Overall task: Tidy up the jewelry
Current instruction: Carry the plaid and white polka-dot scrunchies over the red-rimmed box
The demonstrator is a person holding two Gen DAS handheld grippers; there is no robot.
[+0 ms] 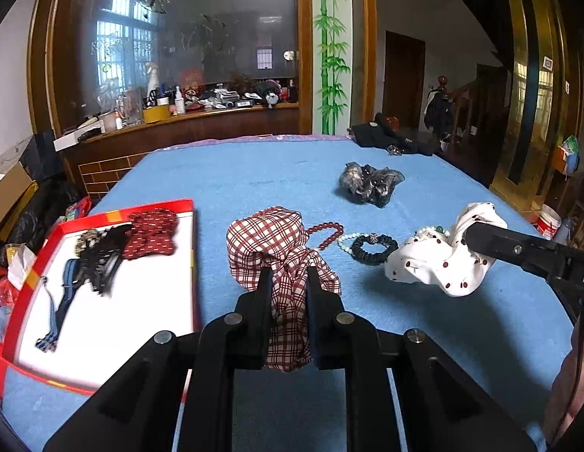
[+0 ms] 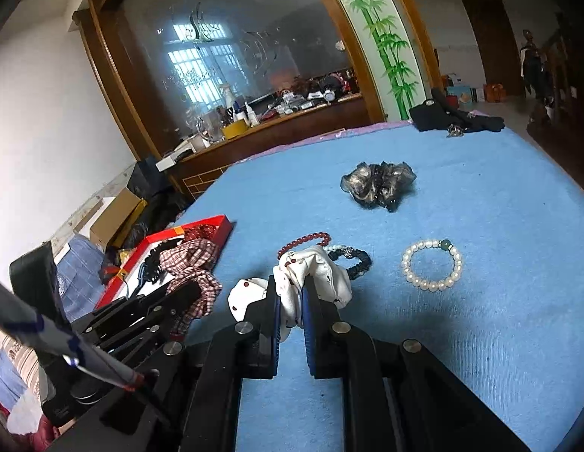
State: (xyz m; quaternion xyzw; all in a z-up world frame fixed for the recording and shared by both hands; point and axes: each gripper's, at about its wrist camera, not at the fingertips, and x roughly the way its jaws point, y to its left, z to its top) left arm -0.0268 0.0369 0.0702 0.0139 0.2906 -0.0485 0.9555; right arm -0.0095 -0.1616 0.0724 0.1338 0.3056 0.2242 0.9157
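- The red-rimmed shallow cardboard tray with a white floor (image 1: 24, 263) lies to the left of the left claw. It already holds a dark red dotted fabric scrunchie (image 1: 152, 233), a black lace piece (image 1: 99, 260) and a blue striped band (image 1: 64, 301), so it looks like the collecting place.
- The left claw (image 1: 290, 282) is clamped on a red-and-white checked fabric scrunchie (image 1: 269, 241). The cloth bunches between its fingers and hangs clear of the blue cloth-covered desk (image 1: 404, 339), probably bound for the tray.
- Just ahead of both claws, lying together on the desk, are a dark red beaded bracelet (image 1: 327, 231) and a black braided bracelet (image 1: 372, 248), still unsorted.
- The right claw (image 2: 292, 290) is pinched on a white fabric scrunchie with dark red dots (image 2: 314, 271), lifted so that it droops to either side.
- To the right of the right claw, a white pearl bracelet with one green bead (image 2: 431, 265) lies flat and alone.
- Farther ahead sits a grey-black gauzy scrunchie (image 2: 378, 184), well apart from the rest.
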